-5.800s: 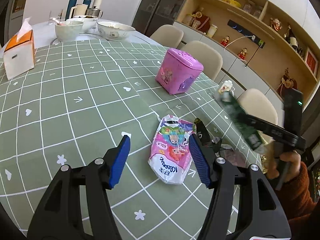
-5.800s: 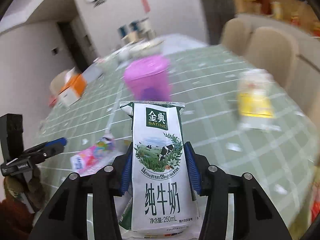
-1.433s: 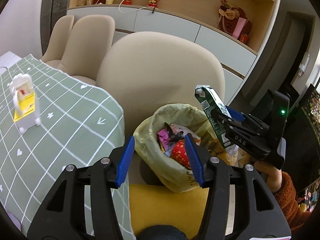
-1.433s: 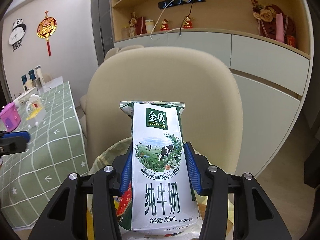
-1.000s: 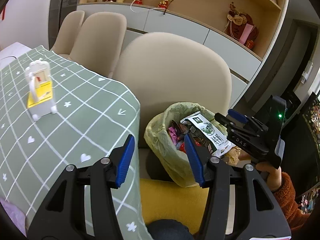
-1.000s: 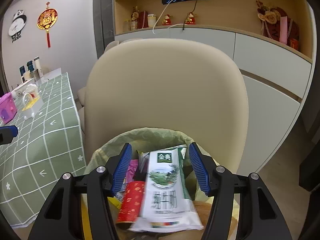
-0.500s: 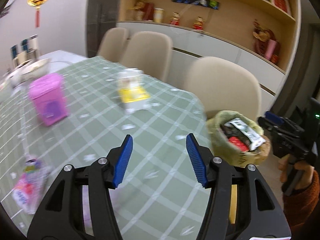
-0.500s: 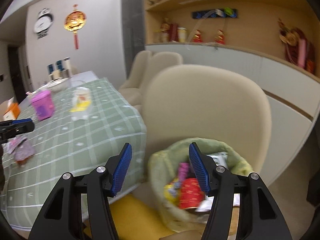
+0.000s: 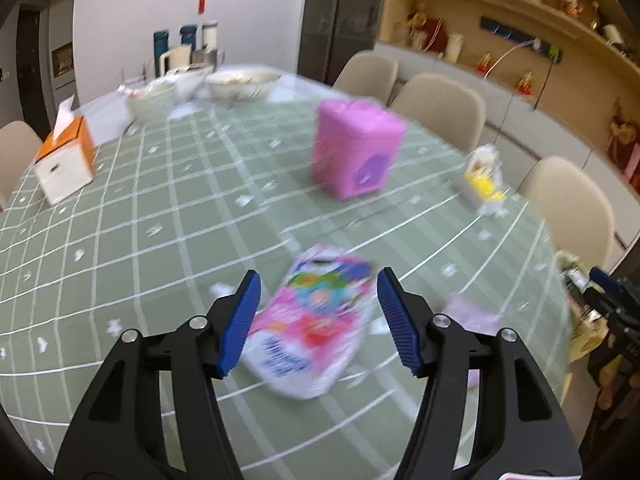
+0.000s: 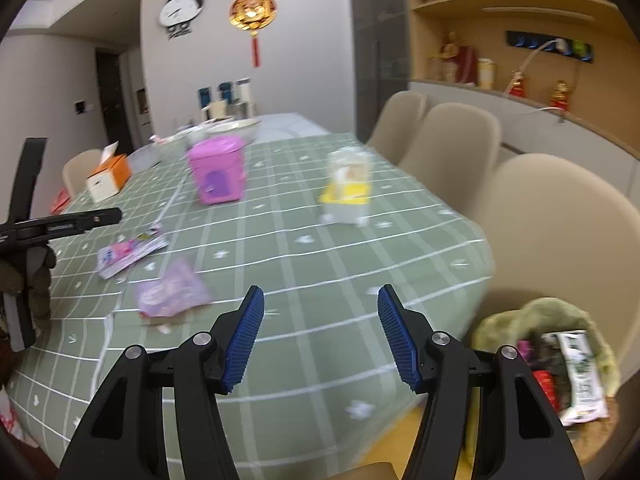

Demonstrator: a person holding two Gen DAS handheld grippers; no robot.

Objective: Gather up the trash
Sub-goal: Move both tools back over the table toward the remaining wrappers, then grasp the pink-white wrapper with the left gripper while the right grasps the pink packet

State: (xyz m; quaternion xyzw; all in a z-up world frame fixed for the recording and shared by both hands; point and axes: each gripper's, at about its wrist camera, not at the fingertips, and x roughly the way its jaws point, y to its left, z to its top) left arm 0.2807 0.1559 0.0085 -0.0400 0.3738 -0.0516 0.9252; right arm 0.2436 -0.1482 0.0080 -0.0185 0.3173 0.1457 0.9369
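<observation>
Trash bag beside the table holds a milk carton and wrappers

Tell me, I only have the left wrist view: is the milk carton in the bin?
Observer: Yes. The milk carton lies in the lined trash bin beside the table, on top of other rubbish.
Operator: Is the right gripper free?
Observer: The right gripper is open with nothing between its pads.
Operator: What trash is on the table besides the pink tissue pack?
Observer: A crumpled purple wrapper lies apart from the pink tissue pack, nearer the right gripper.
</observation>
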